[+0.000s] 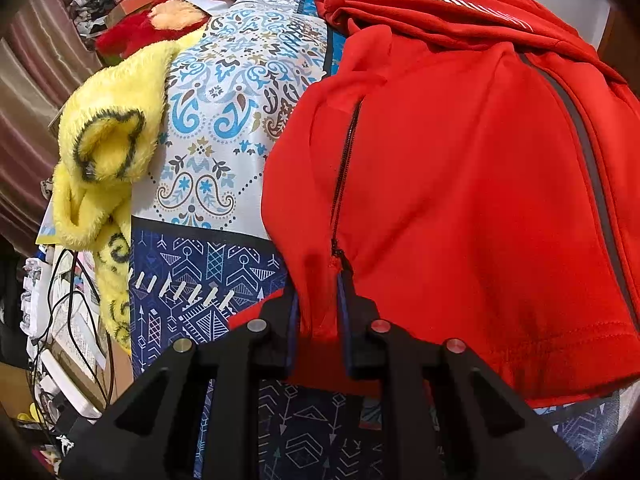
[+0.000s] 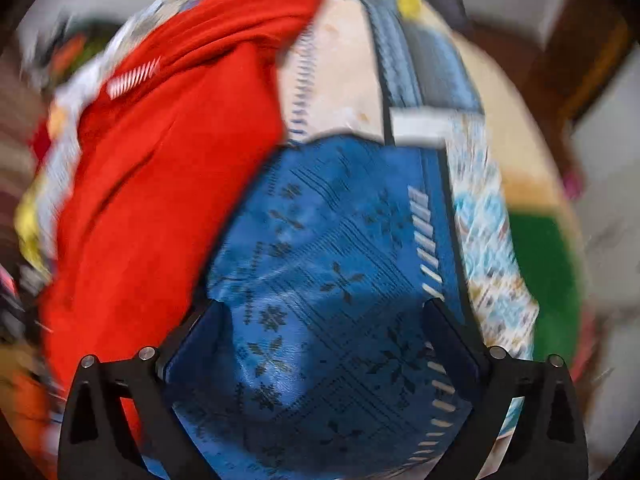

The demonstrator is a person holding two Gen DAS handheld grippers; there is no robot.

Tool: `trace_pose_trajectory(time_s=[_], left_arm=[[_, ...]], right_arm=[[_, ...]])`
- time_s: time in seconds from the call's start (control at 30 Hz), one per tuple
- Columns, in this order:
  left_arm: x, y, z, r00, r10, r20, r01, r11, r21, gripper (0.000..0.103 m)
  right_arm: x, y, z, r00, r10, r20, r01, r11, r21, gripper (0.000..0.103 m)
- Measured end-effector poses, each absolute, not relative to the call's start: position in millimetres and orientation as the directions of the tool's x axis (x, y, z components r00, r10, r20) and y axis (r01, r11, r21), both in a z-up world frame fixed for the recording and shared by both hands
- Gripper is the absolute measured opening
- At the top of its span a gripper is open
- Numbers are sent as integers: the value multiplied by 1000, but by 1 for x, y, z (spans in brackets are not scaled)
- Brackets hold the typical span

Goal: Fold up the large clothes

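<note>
The red jacket [image 1: 460, 184] lies on the bed [image 1: 224, 120]. The left gripper [image 1: 320, 300] pinches its edge, hiding that bit. The right gripper [image 2: 324, 328] is wide apart, holding nothing; its picture is blurry.

Red jacket [image 1: 460, 184] with black zipper [image 1: 344, 176], grey stripe and white hatch marks; bedspread [image 1: 224, 128] patterned in white-and-blue paisley and navy geometric arrow panels; fluffy throw [image 1: 100, 160] yellow with black ring markings; gripper fingers [image 1: 348, 312] black, pads blue.
</note>
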State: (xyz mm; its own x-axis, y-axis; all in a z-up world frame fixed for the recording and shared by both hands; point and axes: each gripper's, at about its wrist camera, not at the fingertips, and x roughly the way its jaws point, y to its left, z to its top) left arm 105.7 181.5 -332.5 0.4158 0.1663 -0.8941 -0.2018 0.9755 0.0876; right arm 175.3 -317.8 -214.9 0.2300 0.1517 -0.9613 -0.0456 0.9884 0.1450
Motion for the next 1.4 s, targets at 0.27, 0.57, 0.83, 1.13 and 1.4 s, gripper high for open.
trace_pose_trajectory(time_s=[0.27, 0.57, 0.83, 1.13, 1.4], left_arm=[[114, 187, -326, 396, 155, -905, -210, 975, 75, 17], [106, 211, -311, 408, 67, -911, -225, 974, -29, 25], [119, 220, -289, 458, -4, -889, -162, 983, -88, 69], [179, 224, -332, 327, -104, -939, -227, 956, -185, 69], [192, 201, -293, 353, -113, -929, -213, 957, -198, 10]], right_arm=[[137, -265, -150, 310, 294, -904, -223, 947, 232, 96], [125, -221, -189, 211, 407, -889, -187, 909, 372, 96], [153, -193, -188, 273, 473, -837, -251, 875, 413, 70], [217, -189, -222, 188, 595, -782, -127, 804, 581, 21], [250, -171, -225, 167, 682, -712, -117, 731, 672, 9]])
